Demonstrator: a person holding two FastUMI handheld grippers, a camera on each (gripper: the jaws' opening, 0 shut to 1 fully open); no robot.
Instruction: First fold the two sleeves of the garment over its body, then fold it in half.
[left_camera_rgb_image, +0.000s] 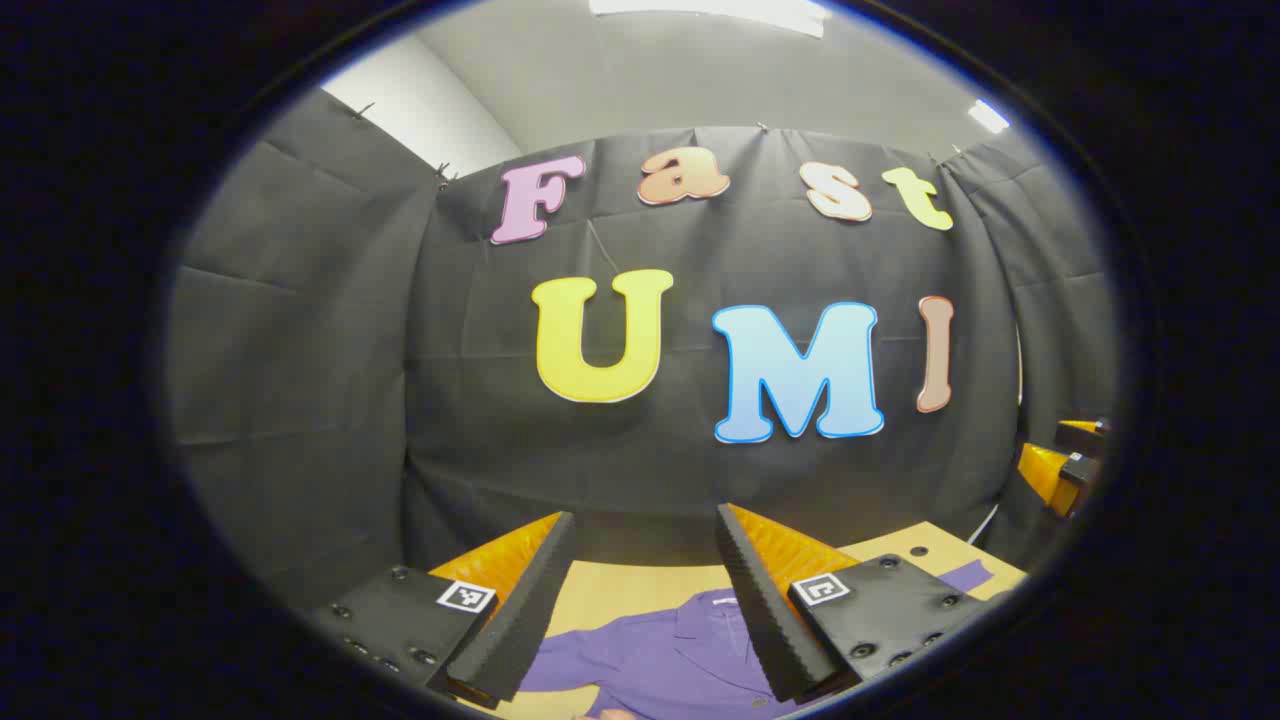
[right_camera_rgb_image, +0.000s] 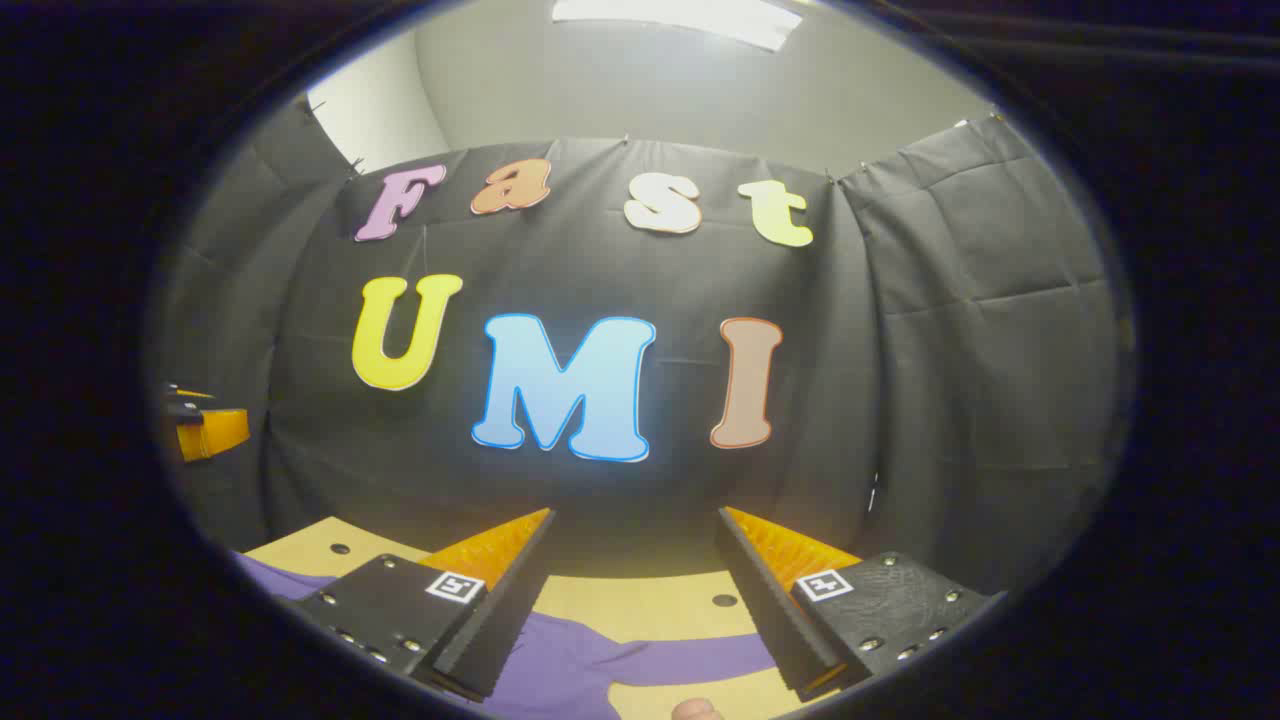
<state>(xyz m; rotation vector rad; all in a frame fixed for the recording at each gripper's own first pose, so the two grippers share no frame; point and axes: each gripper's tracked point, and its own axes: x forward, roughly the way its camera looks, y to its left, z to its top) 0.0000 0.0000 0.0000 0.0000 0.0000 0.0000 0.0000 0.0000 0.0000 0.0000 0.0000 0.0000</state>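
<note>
A purple collared garment (left_camera_rgb_image: 660, 655) lies flat on the wooden table (left_camera_rgb_image: 640, 585), its collar between my left gripper's fingers as seen in the left gripper view. My left gripper (left_camera_rgb_image: 645, 530) is open, held above the garment with nothing between its fingers. In the right gripper view a purple sleeve (right_camera_rgb_image: 680, 655) stretches to the right across the table (right_camera_rgb_image: 640, 600). My right gripper (right_camera_rgb_image: 635, 525) is open above it, holding nothing. The other gripper (left_camera_rgb_image: 1065, 460) shows at the right edge of the left gripper view, and at the left edge of the right gripper view as the other gripper (right_camera_rgb_image: 205, 425).
Black cloth walls close the booth on the far side and both flanks. The table has small round holes (right_camera_rgb_image: 724, 600) near its far edge. A fingertip (right_camera_rgb_image: 695, 710) pokes in at the bottom of the right gripper view.
</note>
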